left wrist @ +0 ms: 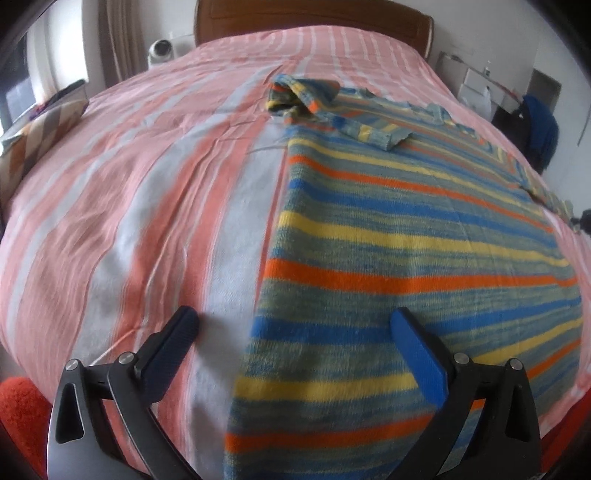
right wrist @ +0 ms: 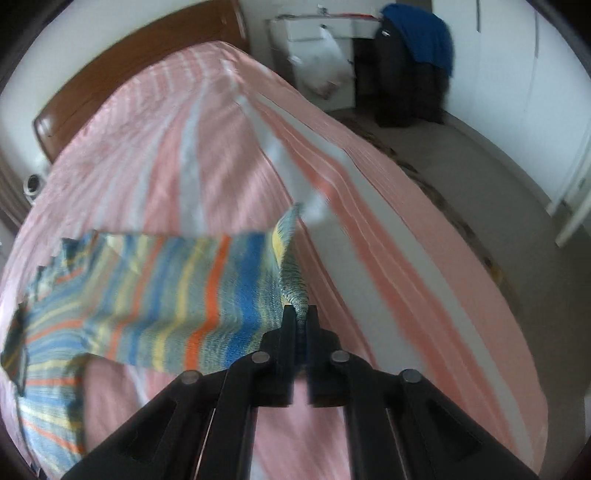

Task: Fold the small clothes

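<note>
A striped knit sweater point(left wrist: 406, 236) in blue, yellow, orange and grey-green lies spread on the bed, one sleeve folded over its far end. My left gripper point(left wrist: 295, 332) is open, hovering over the sweater's near left edge, empty. My right gripper point(right wrist: 300, 314) is shut on the sweater's sleeve point(right wrist: 177, 295), pinching the cuff edge and holding the sleeve lifted above the bed.
The bed has a pink and white striped sheet point(left wrist: 129, 192) and a brown headboard point(left wrist: 314, 18). A patterned pillow point(left wrist: 37, 136) lies at the left edge. A white cabinet with a plastic bag point(right wrist: 325, 62) and a chair with blue cloth point(right wrist: 417, 55) stand beyond the bed.
</note>
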Tool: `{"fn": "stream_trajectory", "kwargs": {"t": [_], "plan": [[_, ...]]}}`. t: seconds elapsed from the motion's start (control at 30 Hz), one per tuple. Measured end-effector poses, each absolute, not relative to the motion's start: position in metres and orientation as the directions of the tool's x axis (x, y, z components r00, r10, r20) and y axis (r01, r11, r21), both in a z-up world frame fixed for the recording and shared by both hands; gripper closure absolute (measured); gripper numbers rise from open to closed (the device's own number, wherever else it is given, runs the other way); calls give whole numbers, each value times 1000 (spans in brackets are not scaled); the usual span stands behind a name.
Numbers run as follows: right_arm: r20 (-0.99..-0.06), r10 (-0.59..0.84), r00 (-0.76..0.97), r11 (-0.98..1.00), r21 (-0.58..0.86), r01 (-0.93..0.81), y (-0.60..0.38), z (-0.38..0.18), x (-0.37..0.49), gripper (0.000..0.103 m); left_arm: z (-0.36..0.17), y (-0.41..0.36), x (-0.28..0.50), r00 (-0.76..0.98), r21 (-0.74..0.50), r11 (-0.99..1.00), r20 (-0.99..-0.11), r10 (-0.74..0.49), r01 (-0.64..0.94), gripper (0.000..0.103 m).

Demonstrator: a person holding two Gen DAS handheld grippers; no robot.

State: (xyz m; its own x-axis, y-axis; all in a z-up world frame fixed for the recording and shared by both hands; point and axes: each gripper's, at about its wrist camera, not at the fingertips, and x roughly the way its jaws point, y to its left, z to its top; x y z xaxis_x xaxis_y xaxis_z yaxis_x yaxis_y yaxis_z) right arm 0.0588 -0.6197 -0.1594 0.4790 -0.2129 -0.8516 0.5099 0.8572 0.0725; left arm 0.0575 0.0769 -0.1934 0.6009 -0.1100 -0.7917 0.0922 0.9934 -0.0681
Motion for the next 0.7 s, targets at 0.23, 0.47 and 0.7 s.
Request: {"fn": "stream_trajectory", "kwargs": {"t": [0.23, 0.47, 0.7], "plan": [[-855, -140, 500, 825, 178, 536, -629, -180, 52, 96, -194, 76, 55, 611, -53, 991, -783, -117, 121, 0], [-813, -181, 554, 881, 117, 459, -609, -144, 40, 93, -192, 76, 55, 604, -55, 991, -788, -118, 122, 0], [-849, -39, 528, 902, 197, 384, -596, -182, 44, 90, -138, 82, 49, 634, -73, 985, -757, -159, 159, 1]]}}
